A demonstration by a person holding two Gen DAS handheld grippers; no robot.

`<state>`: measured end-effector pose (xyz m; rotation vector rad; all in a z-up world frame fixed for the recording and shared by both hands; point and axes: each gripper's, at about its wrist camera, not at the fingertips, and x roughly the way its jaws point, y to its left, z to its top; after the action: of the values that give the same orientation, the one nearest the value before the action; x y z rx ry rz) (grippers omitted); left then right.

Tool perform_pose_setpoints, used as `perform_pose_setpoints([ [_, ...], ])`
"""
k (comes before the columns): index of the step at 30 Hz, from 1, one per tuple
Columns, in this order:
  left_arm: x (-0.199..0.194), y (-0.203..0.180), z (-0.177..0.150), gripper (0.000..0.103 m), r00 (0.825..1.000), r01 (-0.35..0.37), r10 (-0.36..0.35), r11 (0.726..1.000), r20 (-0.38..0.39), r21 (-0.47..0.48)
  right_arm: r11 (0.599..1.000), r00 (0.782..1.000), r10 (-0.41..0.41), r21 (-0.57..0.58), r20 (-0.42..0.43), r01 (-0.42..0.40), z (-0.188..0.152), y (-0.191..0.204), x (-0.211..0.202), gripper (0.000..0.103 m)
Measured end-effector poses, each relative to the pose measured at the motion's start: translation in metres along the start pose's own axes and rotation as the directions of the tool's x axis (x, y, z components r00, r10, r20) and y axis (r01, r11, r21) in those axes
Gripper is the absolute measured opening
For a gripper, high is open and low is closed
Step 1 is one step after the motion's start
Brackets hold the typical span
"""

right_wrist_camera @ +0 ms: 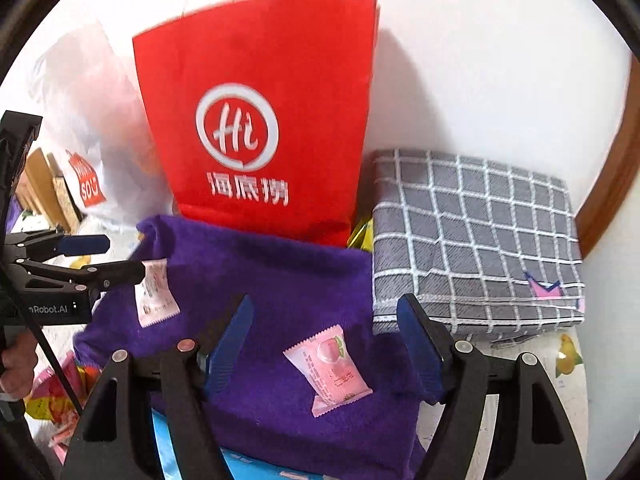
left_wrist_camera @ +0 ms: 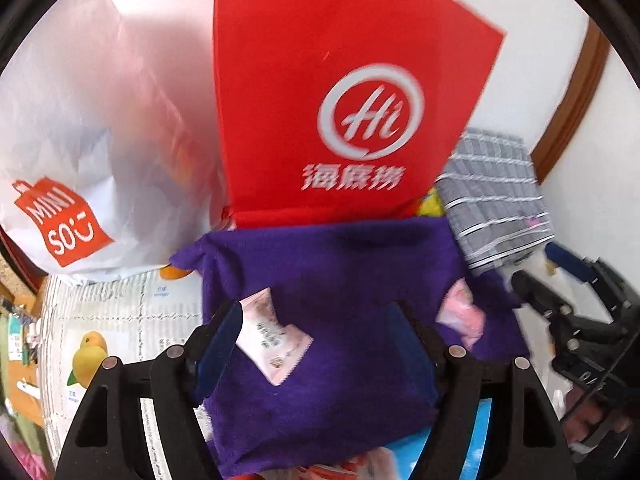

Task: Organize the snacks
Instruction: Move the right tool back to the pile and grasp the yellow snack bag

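On the purple towel (right_wrist_camera: 280,280) we hold both grippers spread, clasping nothing: right gripper (right_wrist_camera: 326,344) frames a pink candy (right_wrist_camera: 328,368); only the left gripper (left_wrist_camera: 316,340) view shows newspaper (left_wrist_camera: 120,320).

We see both views brightly lit by soft daylight, with no harsh glare. In the left wrist view the red bag (left_wrist_camera: 340,92) is smeared by motion blur, its white logo ghosted, and the white plastic bag (left_wrist_camera: 92,140) at 10 o'clock washes out toward pale pink. The purple cloth (left_wrist_camera: 332,280) carries a dim shadow band along its top edge. In the right wrist view the red bag (right_wrist_camera: 260,120) throws a gentle shadow onto the wall (right_wrist_camera: 480,60) toward 3 o'clock, so light arrives from the left. The checked cloth (right_wrist_camera: 476,240) looks sharper. Both fisheye frames bend straight lines and end in black corners.
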<state>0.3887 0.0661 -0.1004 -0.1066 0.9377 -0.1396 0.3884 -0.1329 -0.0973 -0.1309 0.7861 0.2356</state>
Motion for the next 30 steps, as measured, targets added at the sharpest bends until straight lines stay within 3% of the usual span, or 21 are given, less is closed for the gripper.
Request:
perform_pose_setpoints([
  [9, -0.053, -0.019, -0.003, 0.074, 0.995, 0.067, -0.070, 0.996, 0.070, 0.053, 0.996, 0.997, -0.069, 0.057, 0.042, 0.066, -0.009, -0.001, -0.065, 0.074],
  [17, -0.099, -0.039, -0.013, 0.074, 0.987, 0.068, -0.080, 0.994, 0.141, 0.090, 0.985, 0.999, 0.029, 0.171, -0.026, -0.024, -0.034, -0.018, -0.105, 0.074],
  [21, -0.112, -0.033, -0.029, 0.074, 0.988, 0.072, -0.081, 0.995, 0.132, 0.076, 0.988, 0.999, 0.021, 0.151, -0.030, -0.016, -0.054, -0.009, -0.123, 0.074],
  [30, -0.130, -0.016, -0.075, 0.074, 0.993, 0.067, -0.069, 0.997, 0.091, 0.028, 0.976, 0.981, 0.153, 0.176, -0.116, -0.131, -0.118, 0.010, -0.128, 0.074],
])
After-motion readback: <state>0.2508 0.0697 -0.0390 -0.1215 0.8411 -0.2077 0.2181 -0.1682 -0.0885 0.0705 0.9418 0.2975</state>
